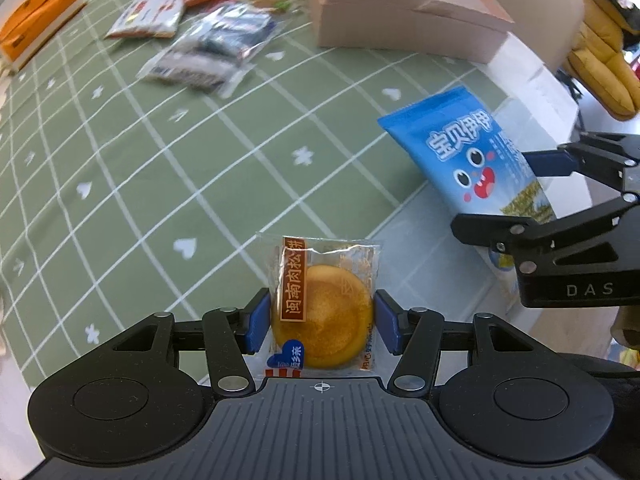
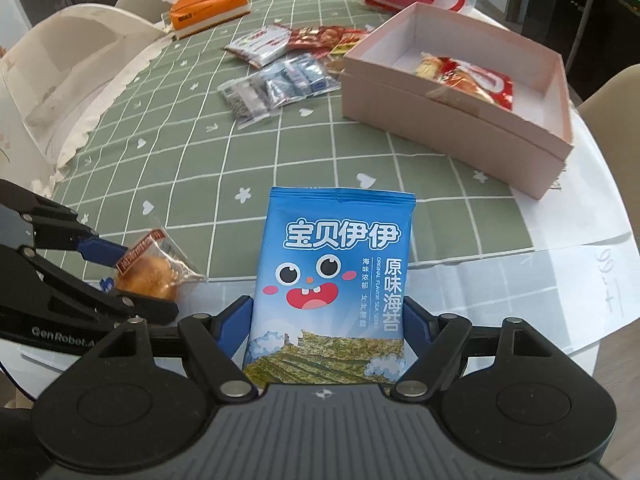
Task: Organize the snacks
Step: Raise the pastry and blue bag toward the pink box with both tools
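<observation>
Now the left tool (image 1: 322,322) pinches a wrapped pastry (image 1: 322,312); beside it, the right tool (image 2: 328,328) pinches a blue seaweed packet (image 2: 332,280), the pink box (image 2: 456,120) ahead.

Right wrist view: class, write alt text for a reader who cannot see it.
The right claw grips a blue seaweed packet above a green checked tablecloth. Beyond it an open pink box holds a red snack, loose snacks lie nearby, and the left claw holds a wrapped cake.
</observation>
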`<control>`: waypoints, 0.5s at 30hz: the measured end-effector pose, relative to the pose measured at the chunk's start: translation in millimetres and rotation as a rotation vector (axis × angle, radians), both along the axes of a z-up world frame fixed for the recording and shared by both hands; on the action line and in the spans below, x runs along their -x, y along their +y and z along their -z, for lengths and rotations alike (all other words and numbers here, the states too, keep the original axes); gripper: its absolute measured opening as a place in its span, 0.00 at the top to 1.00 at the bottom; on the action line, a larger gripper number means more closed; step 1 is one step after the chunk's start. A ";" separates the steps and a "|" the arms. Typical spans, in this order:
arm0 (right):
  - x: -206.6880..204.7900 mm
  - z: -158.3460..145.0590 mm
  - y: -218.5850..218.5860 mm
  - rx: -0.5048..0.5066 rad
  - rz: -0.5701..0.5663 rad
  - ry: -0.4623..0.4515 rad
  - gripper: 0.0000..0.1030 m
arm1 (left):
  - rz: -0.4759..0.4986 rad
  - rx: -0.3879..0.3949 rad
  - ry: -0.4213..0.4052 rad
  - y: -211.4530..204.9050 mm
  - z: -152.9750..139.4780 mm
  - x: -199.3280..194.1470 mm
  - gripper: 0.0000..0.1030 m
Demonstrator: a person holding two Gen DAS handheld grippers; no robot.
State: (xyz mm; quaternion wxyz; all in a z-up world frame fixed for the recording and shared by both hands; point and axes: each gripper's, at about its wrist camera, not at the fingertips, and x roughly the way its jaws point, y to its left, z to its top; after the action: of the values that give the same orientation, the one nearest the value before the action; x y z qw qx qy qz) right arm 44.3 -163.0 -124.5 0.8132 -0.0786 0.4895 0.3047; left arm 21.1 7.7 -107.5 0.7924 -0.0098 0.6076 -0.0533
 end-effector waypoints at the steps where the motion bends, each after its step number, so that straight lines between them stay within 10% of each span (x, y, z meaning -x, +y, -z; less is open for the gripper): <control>1: -0.9 -2.2 -3.6 -0.007 0.008 -0.003 0.24 | 0.013 0.000 -0.005 -3.6 -2.0 -2.0 0.42; 15: -14.5 -2.5 -31.3 -0.046 0.087 0.022 0.25 | 0.095 -0.005 -0.021 -31.5 -7.3 -33.1 0.42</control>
State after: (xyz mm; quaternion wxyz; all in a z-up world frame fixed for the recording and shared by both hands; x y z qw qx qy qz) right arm 58.7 -194.3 -122.0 0.8217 -0.0353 0.4945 0.2811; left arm 54.2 -23.8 -100.2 0.7954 0.0216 0.5991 -0.0896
